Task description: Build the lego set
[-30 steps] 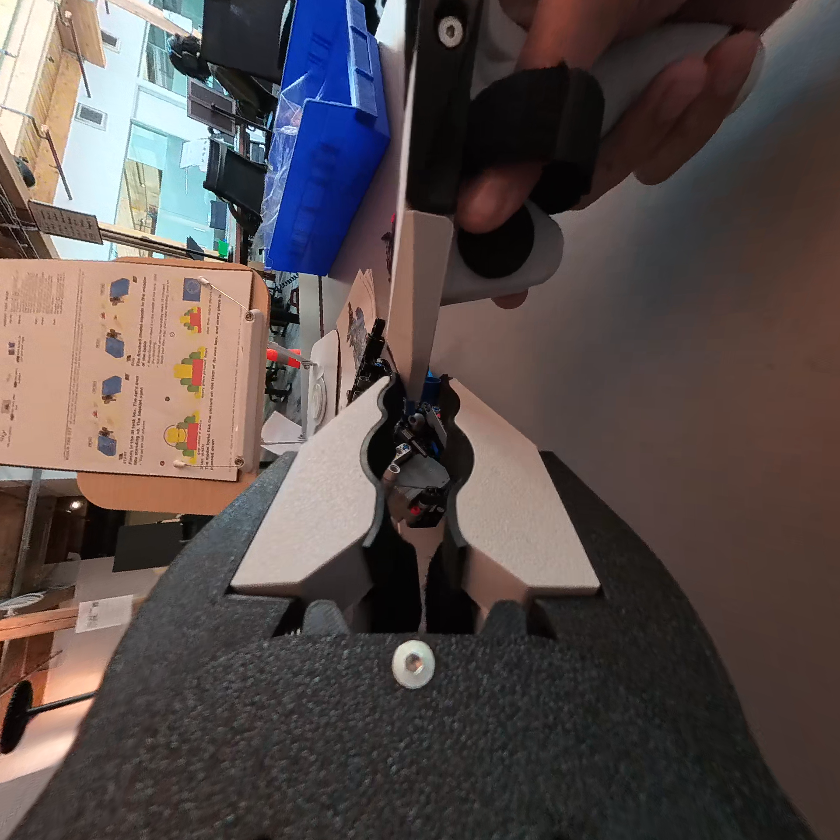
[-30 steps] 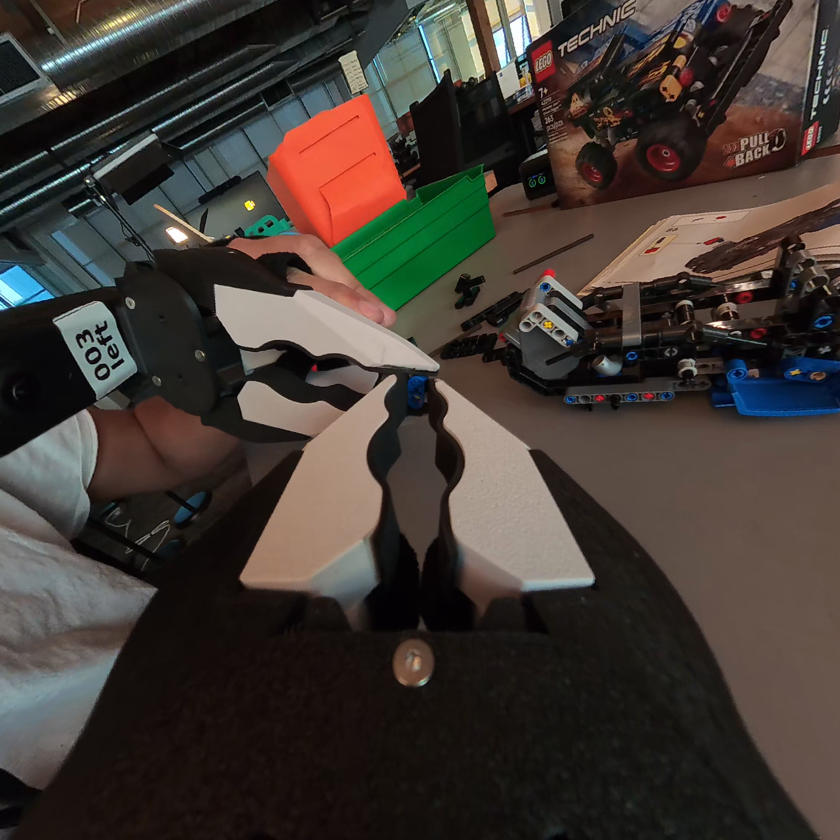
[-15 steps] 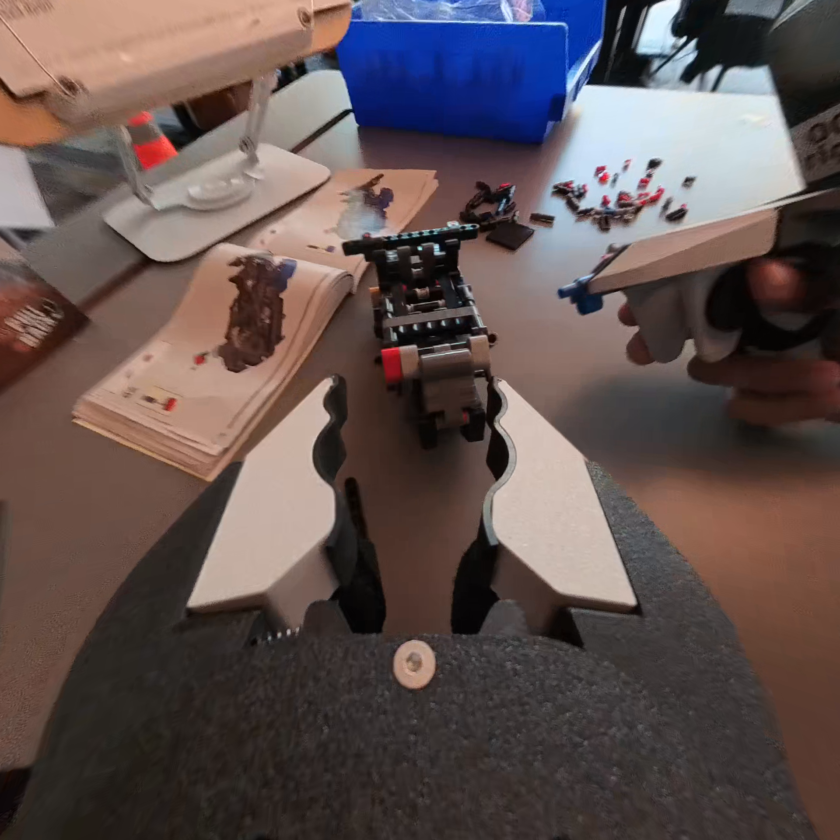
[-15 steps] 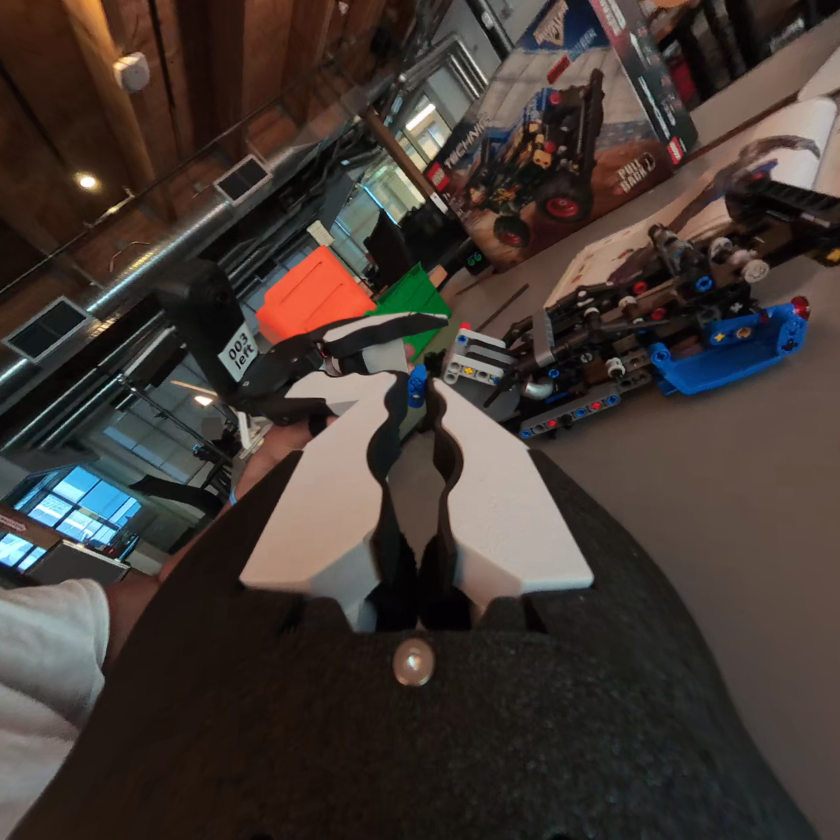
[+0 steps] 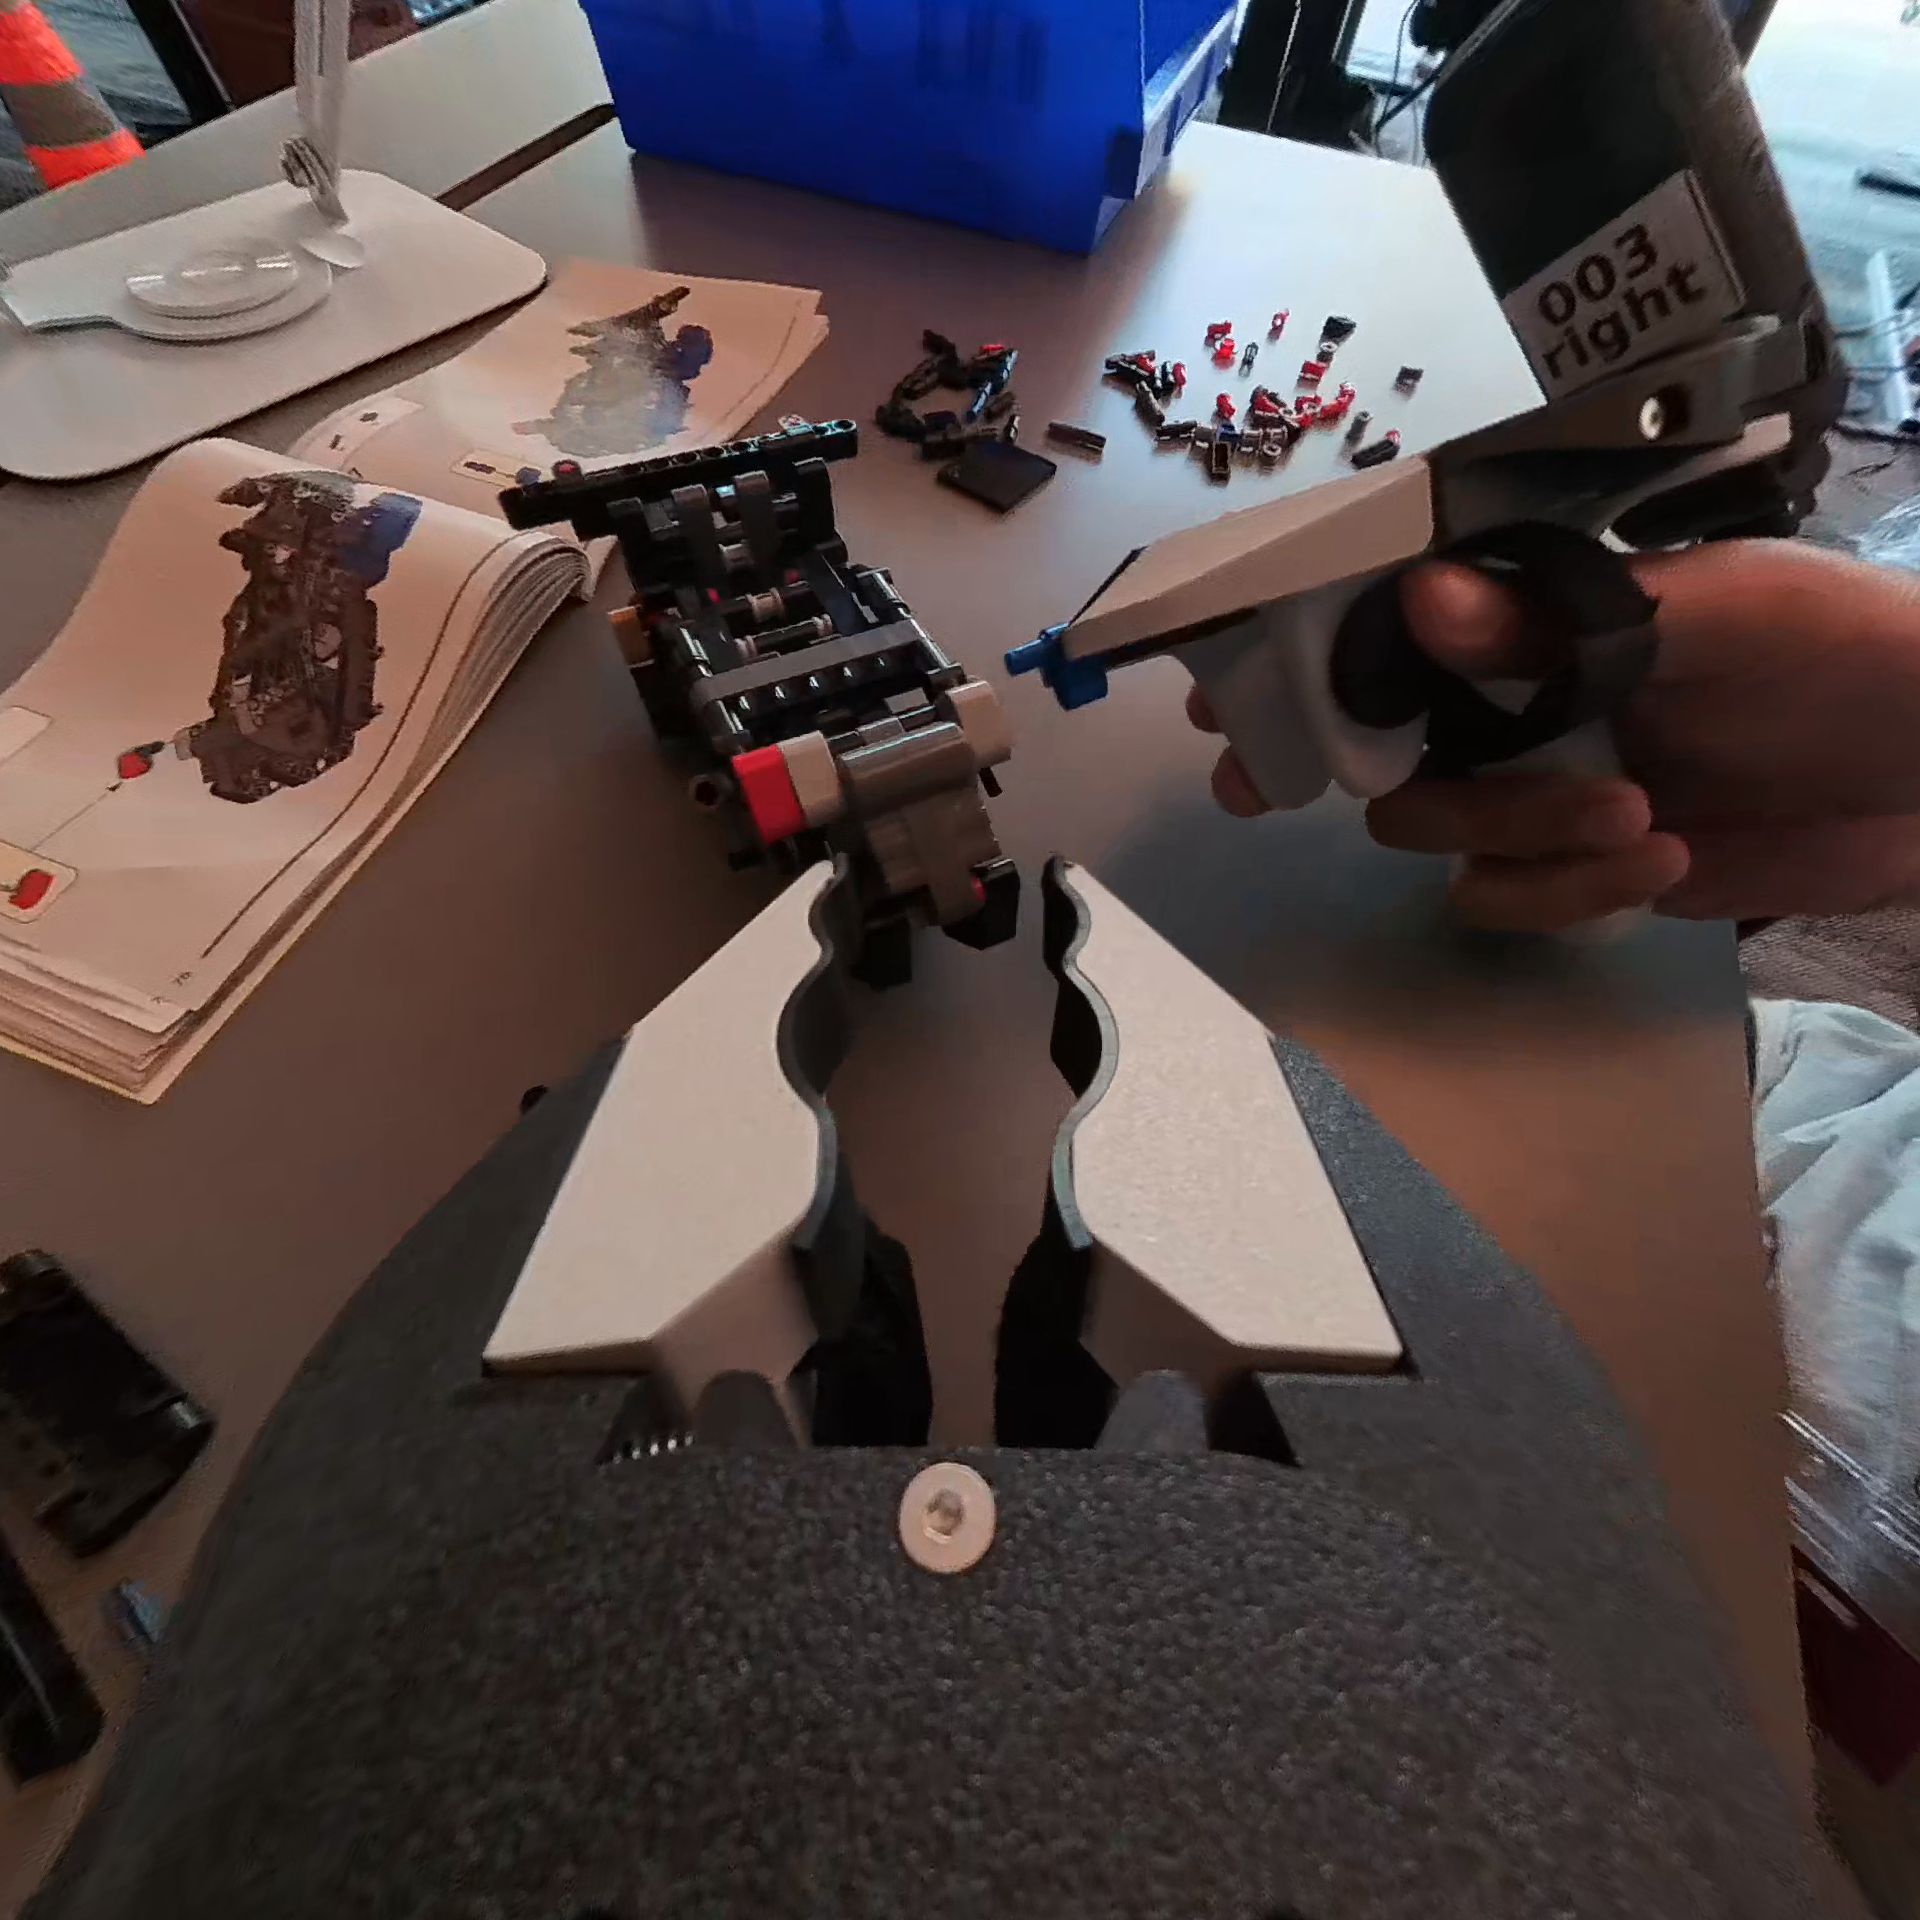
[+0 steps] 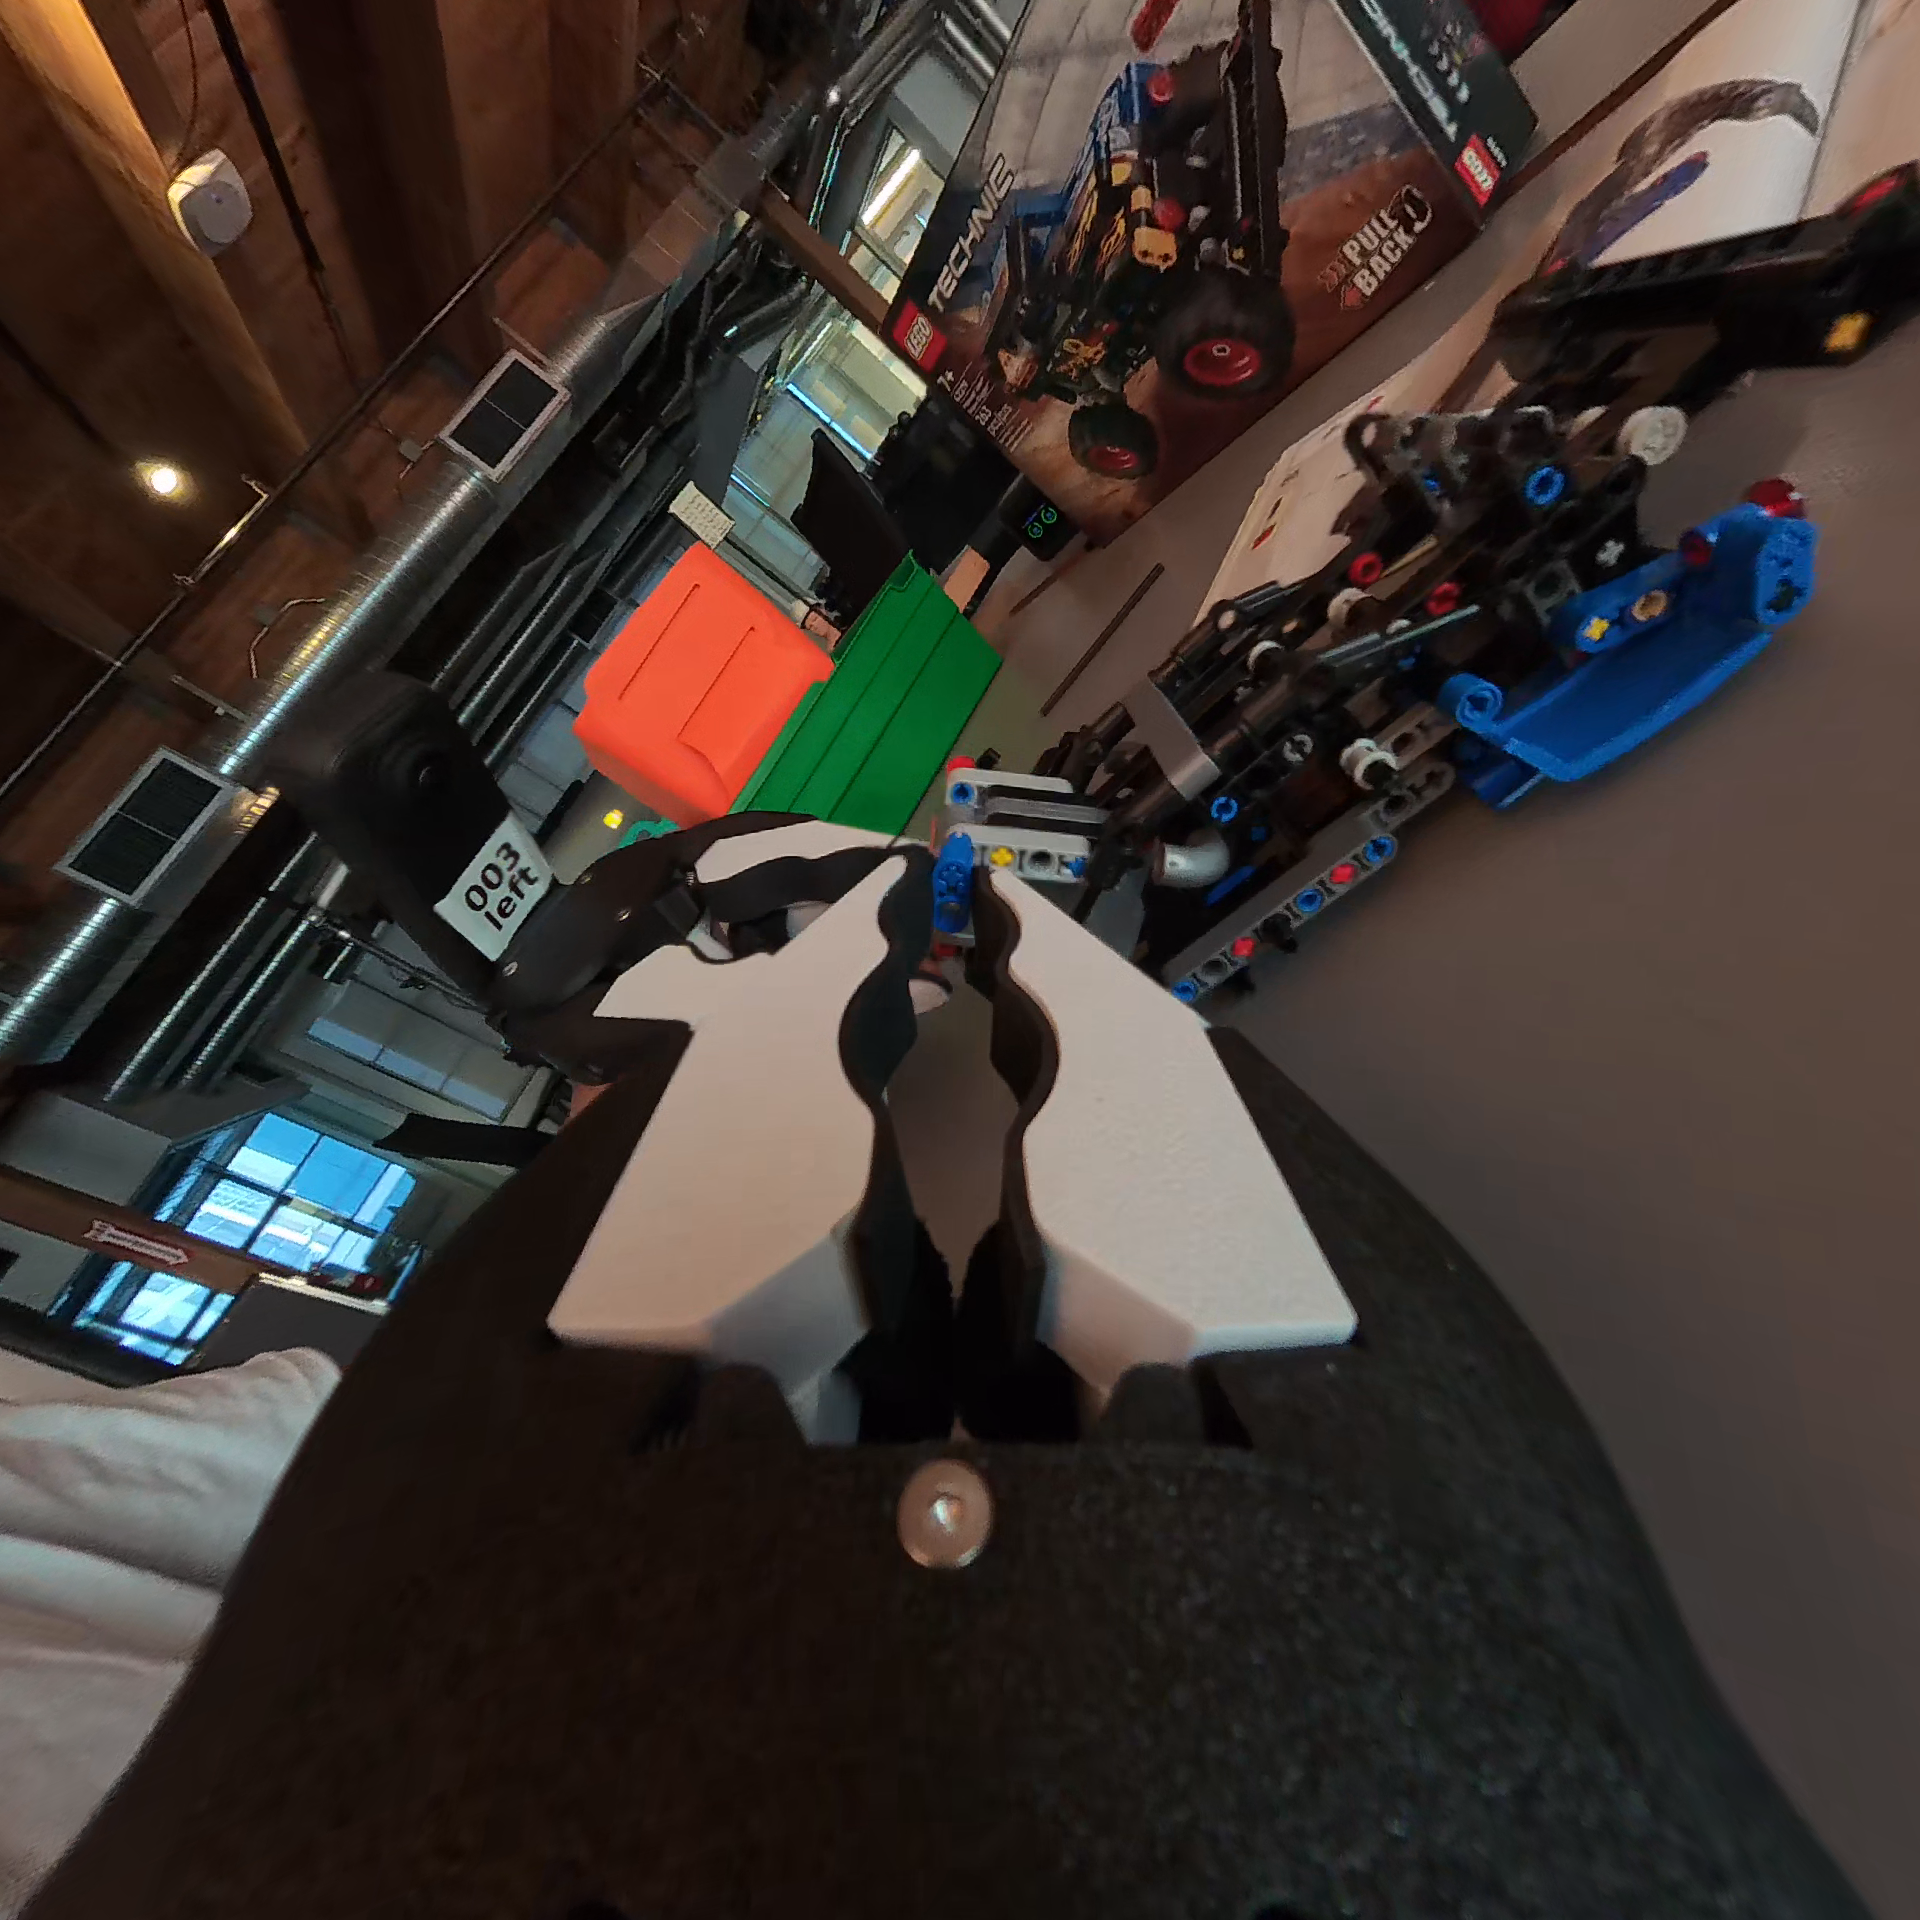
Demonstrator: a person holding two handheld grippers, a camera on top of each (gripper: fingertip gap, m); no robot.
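Observation:
A half-built black and grey lego chassis (image 5: 800, 665) stands on the grey table, with a blue panel on its far side in the right wrist view (image 6: 1621, 686). My left gripper (image 5: 940, 883) is open and empty, its fingertips just short of the chassis's near end. My right gripper (image 6: 951, 883) is shut on a small blue lego connector (image 6: 951, 883). In the left wrist view the right gripper (image 5: 1081, 655) holds that blue piece (image 5: 1049, 660) in the air just right of the chassis. The left gripper also shows in the right wrist view (image 6: 748, 883).
An open instruction booklet (image 5: 239, 717) lies left of the chassis. Several small red and black loose parts (image 5: 1226, 405) lie behind it. A blue bin (image 5: 914, 94) stands at the back. The lego box (image 6: 1195, 239), green bin (image 6: 873, 707) and orange bin (image 6: 686, 696) stand beyond. Some 4 centimetres of space lies between my two pairs of fingers.
My left gripper let go of the blue piece, opened and swung down to face the chassis. My right gripper kept the piece and carried it toward the chassis's side.

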